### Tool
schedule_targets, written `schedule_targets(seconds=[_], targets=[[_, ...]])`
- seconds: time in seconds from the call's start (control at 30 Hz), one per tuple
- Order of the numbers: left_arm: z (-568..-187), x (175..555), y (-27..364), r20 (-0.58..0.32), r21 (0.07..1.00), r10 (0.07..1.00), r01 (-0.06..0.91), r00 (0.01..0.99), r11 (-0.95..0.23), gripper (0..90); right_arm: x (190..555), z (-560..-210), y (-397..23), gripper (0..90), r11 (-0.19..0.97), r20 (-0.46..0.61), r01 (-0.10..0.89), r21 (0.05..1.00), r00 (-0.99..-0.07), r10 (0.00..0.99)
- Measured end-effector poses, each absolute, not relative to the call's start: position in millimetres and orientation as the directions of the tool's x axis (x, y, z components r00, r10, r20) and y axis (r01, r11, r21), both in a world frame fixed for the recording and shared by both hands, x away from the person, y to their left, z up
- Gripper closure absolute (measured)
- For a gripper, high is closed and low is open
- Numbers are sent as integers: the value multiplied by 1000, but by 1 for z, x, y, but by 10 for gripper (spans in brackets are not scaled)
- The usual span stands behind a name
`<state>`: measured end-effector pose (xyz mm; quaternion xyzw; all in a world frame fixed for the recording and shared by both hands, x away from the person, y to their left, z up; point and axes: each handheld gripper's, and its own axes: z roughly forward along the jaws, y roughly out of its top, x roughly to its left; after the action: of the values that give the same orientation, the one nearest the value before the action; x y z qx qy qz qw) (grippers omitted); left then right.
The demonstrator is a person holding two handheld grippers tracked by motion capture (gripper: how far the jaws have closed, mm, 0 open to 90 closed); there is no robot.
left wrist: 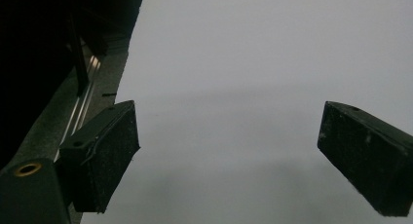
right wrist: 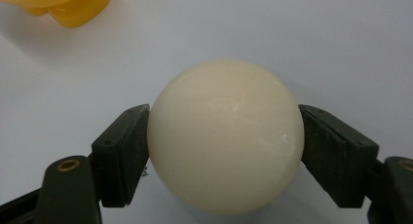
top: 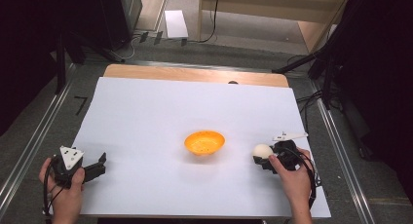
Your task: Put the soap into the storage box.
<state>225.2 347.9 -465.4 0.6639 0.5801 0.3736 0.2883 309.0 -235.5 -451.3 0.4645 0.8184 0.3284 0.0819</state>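
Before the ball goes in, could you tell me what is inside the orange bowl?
The orange bowl looks empty, only tiny dark specks on its inner wall. The cream ball is clamped in the right gripper, beside it.

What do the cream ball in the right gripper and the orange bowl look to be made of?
Cream ball: probably hard plastic or resin; smooth, glossy, with small highlights and faint streaks. Orange bowl: likely thin moulded plastic; uniform bright colour, slight sheen, dark specks inside that may be holes. Neither is certain.

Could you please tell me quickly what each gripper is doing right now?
Left gripper: open, nothing between its jaws.
Right gripper: shut on the smooth cream-white ball.
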Motion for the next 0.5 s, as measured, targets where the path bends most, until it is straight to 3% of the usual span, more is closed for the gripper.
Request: schedule_targets(seconds=[0.5], targets=[[-465,225,348,159,818,986,552,49,-160,87,313,-439,-228,236,375,152,680,630,-581,799]])
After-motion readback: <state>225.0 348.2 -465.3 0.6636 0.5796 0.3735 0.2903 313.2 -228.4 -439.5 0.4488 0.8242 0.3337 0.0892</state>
